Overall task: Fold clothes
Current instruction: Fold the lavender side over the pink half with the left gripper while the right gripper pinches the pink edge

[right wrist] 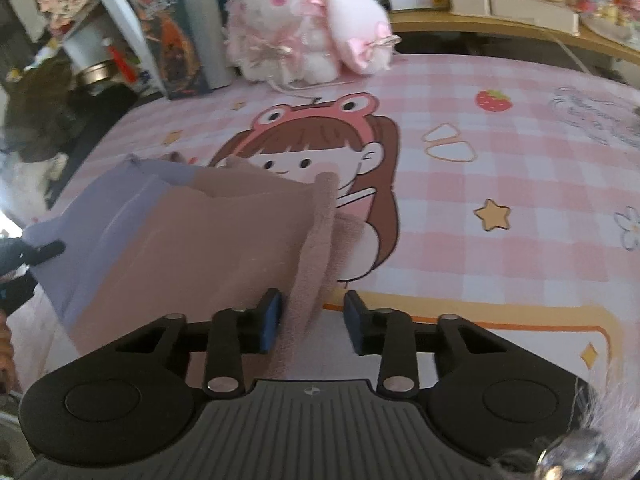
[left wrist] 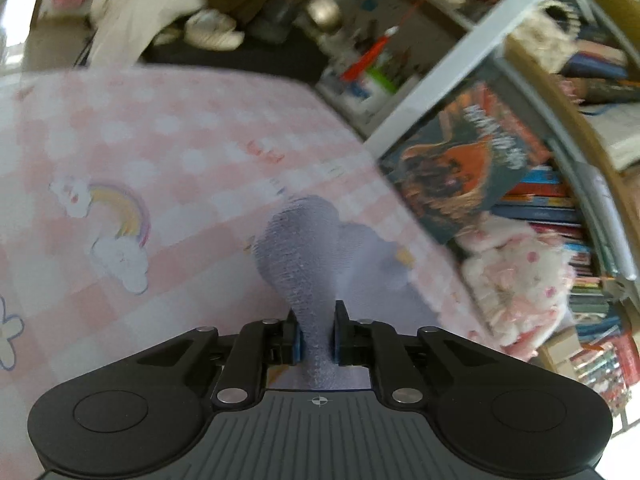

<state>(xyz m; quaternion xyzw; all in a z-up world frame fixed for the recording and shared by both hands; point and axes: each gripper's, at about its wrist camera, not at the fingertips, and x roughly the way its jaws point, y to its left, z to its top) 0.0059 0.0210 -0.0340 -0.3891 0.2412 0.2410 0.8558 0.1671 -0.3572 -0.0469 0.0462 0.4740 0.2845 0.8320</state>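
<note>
In the left wrist view, a bunched fold of lavender towel [left wrist: 300,248] runs up between the blue pads of my left gripper [left wrist: 316,340], which is shut on it above the pink checked table cover [left wrist: 160,140]. The right wrist view shows the same cloth [right wrist: 200,240] as dusty pink with a lavender part [right wrist: 100,216], hanging spread out and lifted at the left. Its thick pink edge passes between the jaws of my right gripper [right wrist: 313,320]. It lies against the left pad [right wrist: 272,320], while a clear gap separates it from the right pad, so this gripper is open.
A pink and white plush toy [right wrist: 304,28] sits at the table's far edge, beside upright books [right wrist: 172,40] and a grey shelf frame [left wrist: 460,80]. The checked cover [right wrist: 500,160] with its cartoon girl print stretches to the right. Clutter and shoes [left wrist: 212,32] lie beyond the table.
</note>
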